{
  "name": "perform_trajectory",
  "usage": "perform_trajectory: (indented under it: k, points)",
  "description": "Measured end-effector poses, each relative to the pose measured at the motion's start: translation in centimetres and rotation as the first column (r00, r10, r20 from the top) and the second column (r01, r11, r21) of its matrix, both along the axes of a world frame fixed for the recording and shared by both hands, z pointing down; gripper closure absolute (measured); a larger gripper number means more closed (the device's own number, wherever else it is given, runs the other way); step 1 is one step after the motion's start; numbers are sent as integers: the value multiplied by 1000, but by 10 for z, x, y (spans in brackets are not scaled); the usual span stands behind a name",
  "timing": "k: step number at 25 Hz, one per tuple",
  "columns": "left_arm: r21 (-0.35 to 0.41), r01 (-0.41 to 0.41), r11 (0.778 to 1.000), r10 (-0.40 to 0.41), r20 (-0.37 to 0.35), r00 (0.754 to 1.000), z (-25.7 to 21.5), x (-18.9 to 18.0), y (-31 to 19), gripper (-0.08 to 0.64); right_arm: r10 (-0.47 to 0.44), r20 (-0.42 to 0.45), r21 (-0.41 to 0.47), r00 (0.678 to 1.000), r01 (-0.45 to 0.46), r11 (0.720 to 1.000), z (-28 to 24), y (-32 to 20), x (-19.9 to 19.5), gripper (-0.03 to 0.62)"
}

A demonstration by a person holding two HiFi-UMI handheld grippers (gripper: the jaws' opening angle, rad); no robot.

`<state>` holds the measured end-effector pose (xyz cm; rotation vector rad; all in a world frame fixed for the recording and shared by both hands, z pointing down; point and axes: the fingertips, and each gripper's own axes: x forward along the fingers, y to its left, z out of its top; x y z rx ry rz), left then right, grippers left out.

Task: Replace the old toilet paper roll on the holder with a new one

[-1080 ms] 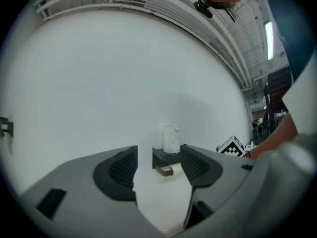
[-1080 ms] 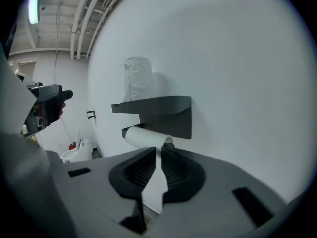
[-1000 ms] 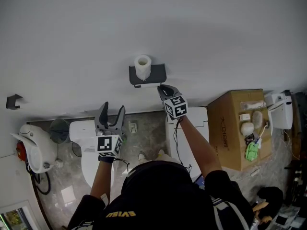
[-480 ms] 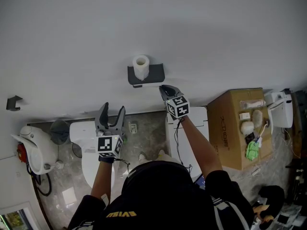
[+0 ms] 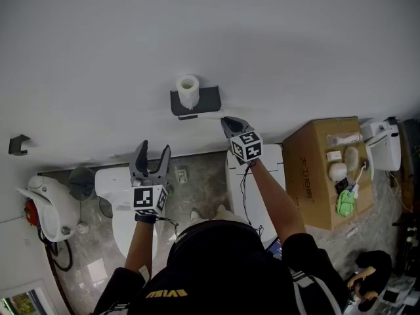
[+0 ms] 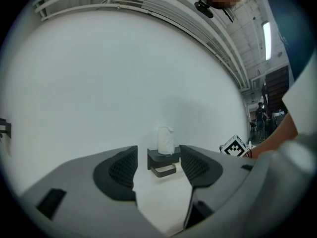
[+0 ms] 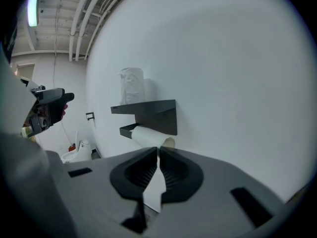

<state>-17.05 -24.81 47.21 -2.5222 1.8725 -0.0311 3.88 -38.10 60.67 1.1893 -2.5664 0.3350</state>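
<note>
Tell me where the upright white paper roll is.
In the head view, the upright white paper roll stands at the left end of the dark wall shelf.

Your dark top (image 5: 216, 268) carries one short yellow word, seen upside down and too small to read for certain. The cardboard box (image 5: 315, 176) has a line of dark print on its side, also illegible. The cubes on your left gripper (image 5: 154, 147) and right gripper (image 5: 227, 120) bear only black-and-white square markers.

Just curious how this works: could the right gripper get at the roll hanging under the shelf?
Probably yes. The roll lies just ahead of the right gripper, and nothing stands between them. The jaws are shut, though, so they would likely have to open before they could take hold of it.
</note>
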Motion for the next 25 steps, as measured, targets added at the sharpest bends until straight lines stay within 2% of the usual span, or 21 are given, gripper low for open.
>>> perform_trajectory:
  k: [9, 19, 25]
  points:
    - [-2, -15, 1000, 15, 3, 1000, 1, 10, 2, 280, 11, 25, -14, 1000, -11, 1000, 1, 6, 22, 584]
    - [6, 9, 1000, -9, -2, 1000, -3, 2, 2, 284, 24, 24, -4, 999, -24, 1000, -6, 18, 44, 589]
    - [2, 28, 1000, -28, -2, 1000, -2, -5, 6, 284, 73, 47, 26, 996, -74, 997, -24, 35, 72, 595]
